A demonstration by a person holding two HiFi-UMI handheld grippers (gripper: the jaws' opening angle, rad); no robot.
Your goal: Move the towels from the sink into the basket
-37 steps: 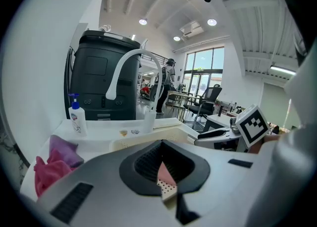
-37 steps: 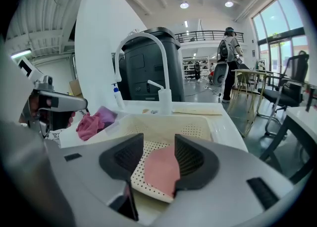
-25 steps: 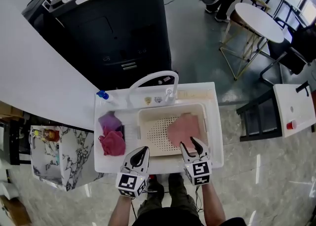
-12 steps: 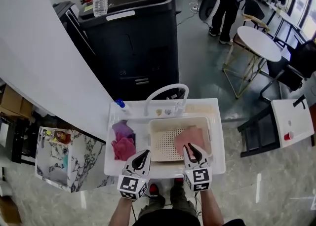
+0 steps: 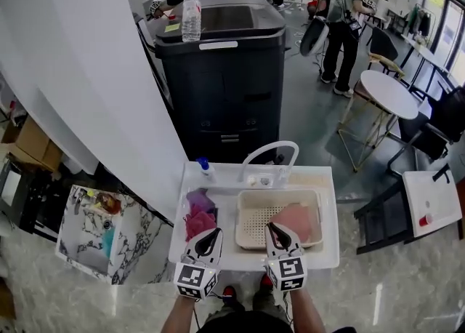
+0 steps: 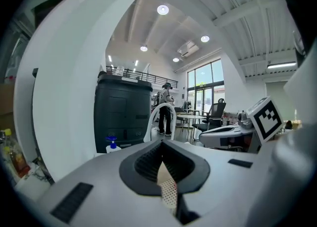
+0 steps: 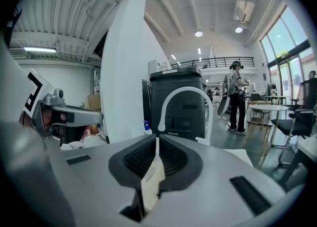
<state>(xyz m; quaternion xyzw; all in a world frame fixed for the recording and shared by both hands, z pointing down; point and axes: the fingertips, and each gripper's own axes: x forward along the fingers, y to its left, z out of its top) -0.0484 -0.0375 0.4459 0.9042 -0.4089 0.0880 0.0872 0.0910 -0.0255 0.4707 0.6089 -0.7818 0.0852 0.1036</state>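
Observation:
In the head view a white sink unit [image 5: 218,255] holds a purple and a magenta towel [image 5: 197,217] in its left basin. A beige perforated basket [image 5: 252,226] sits in the right half with a pink towel [image 5: 296,221] lying in it. My left gripper [image 5: 216,234] hovers at the unit's near edge, shut and empty. Beside it, my right gripper [image 5: 272,228] is over the basket's near rim; its jaws have just been closing, with nothing between them. Both gripper views look level over the sink, the left gripper [image 6: 161,144] and the right gripper [image 7: 157,141] with jaws together.
A white arched faucet [image 5: 270,153] stands behind the basket, a blue-capped bottle [image 5: 205,168] at the sink's back left. Behind is a black machine [image 5: 225,70] with a water bottle [image 5: 191,15] on top. A marble shelf [image 5: 94,230] is left, a round table [image 5: 389,95] right.
Both grippers have risen and drawn back toward the sink's near edge. The right jaws went from wide open over the pink towel to closed. The head view has tilted up.

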